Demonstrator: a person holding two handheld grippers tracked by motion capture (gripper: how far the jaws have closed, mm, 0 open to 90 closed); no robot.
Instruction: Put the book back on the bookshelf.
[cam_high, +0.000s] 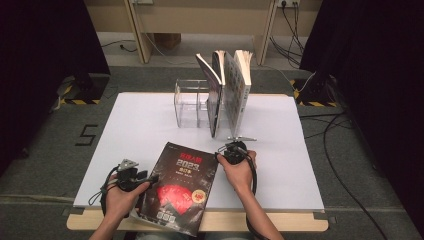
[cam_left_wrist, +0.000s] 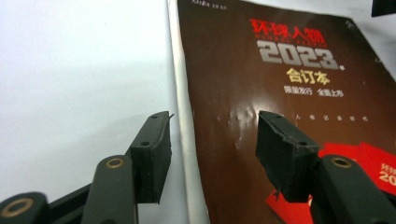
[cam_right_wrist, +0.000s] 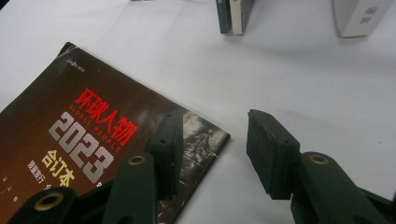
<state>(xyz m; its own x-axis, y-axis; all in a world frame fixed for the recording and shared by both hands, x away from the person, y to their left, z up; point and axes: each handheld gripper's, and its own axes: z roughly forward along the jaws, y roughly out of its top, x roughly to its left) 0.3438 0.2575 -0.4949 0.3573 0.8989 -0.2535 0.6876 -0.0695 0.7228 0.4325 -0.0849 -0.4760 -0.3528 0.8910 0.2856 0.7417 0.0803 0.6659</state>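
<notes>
One glossy dark magazine (cam_high: 180, 187), flat, matte white table (cam_high: 140, 125).

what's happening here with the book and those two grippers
A person holds a gripper in each hand over a dark magazine lying flat on the white table. The left gripper straddles its spine edge, the right gripper its far corner. Both are open, nothing gripped yet. More books stand behind.

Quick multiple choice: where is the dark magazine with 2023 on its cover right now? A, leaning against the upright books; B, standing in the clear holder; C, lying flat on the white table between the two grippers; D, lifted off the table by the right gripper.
C: the dark magazine lies flat on the white table, with the left gripper at its spine edge and the right gripper at its far corner, both open.
</notes>
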